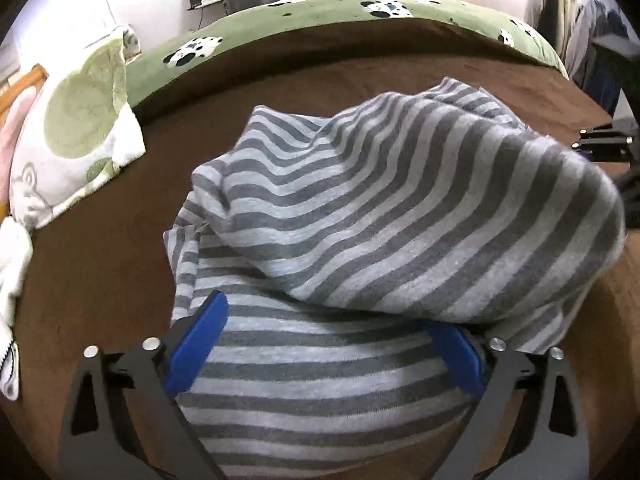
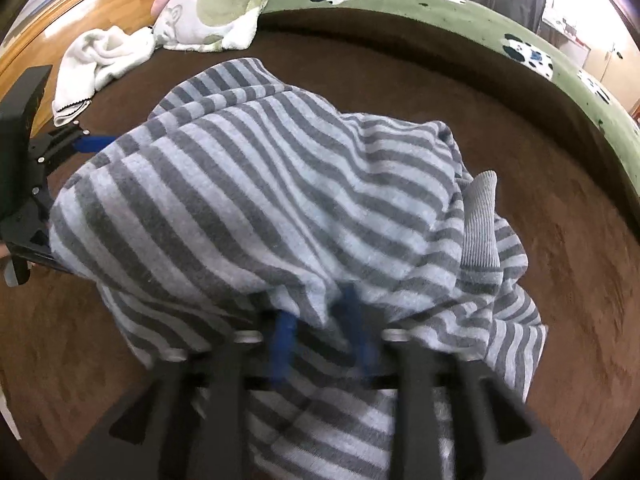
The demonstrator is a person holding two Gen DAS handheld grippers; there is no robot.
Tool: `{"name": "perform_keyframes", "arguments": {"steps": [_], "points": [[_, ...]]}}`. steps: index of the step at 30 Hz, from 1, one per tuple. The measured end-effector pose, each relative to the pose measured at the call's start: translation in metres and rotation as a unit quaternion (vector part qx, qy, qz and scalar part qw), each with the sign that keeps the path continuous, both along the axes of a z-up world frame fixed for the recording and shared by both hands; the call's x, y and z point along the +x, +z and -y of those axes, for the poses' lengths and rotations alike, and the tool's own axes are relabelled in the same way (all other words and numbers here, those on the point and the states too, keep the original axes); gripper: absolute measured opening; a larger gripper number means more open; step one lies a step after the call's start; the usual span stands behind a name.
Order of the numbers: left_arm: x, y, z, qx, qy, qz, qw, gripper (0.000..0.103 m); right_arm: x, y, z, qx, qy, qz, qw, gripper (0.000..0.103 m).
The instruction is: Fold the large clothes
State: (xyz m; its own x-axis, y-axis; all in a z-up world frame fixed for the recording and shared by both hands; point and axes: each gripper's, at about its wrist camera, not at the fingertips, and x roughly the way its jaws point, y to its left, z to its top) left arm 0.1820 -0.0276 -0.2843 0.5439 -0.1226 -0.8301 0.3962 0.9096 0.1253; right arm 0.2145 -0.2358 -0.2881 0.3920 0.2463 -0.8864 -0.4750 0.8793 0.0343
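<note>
At the far left of the left wrist view, a white towel [image 1: 12,280] lies crumpled at the edge of the brown blanket [image 1: 100,248], with a white and green patterned cushion [image 1: 76,132] just behind it. Beyond the blanket runs a green bedspread [image 1: 280,12] printed with black and white animal shapes.

The left gripper [image 1: 324,344] points down at the grey striped garment [image 1: 400,208], which lies bunched in the middle of the brown blanket. Its blue fingers [image 1: 198,344] stand wide apart, one on each side of a flat striped layer; that cloth lies between them, but the pads do not press on it. A thicker fold of the same garment is heaped over the layer and reaches to the right, where it covers the tip of the right-hand finger.

In the right wrist view the garment [image 2: 260,200] fills the centre, a ribbed grey cuff or hem [image 2: 480,224] showing on its right side. The right gripper [image 2: 320,336] is blurred; its blue fingers [image 2: 284,332] appear partly apart with striped cloth draped over and between them, though whether they pinch it I cannot tell. The left gripper [image 2: 64,184] shows at that picture's left edge, against the garment's side.
</note>
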Motion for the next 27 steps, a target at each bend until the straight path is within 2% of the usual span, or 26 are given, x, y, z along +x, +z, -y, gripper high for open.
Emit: {"name": "perform_keyframes", "arguments": {"steps": [1,7,11,15,17,22,27], "points": [[0.001,0.002,-0.001,0.004,0.002,-0.005,1.0000,0.096,-0.002,0.004,0.001,-0.003,0.002,0.003,1.000,0.065],[-0.009,0.017,-0.008,0.012,0.004,-0.030,0.9995,0.097,-0.013,0.033,0.010,0.010,-0.006,-0.009,1.000,0.065],[-0.007,0.033,-0.017,-0.007,0.022,-0.055,0.9982,0.097,-0.014,0.060,0.017,0.021,-0.016,-0.007,1.000,0.065],[0.005,0.058,-0.019,-0.026,0.033,-0.079,0.9960,0.097,0.003,0.090,0.023,0.039,-0.050,-0.017,0.998,0.065],[0.017,0.074,-0.018,-0.042,0.041,-0.094,0.9938,0.096,0.014,0.101,0.022,0.047,-0.065,-0.024,0.996,0.053],[0.056,0.095,-0.003,-0.057,0.052,-0.125,0.9892,0.096,0.049,0.112,0.002,0.049,-0.092,-0.070,0.992,0.035],[0.093,0.081,0.018,-0.081,0.072,-0.184,0.9770,0.096,0.066,0.090,-0.021,0.032,-0.108,-0.108,0.988,0.030]]}}
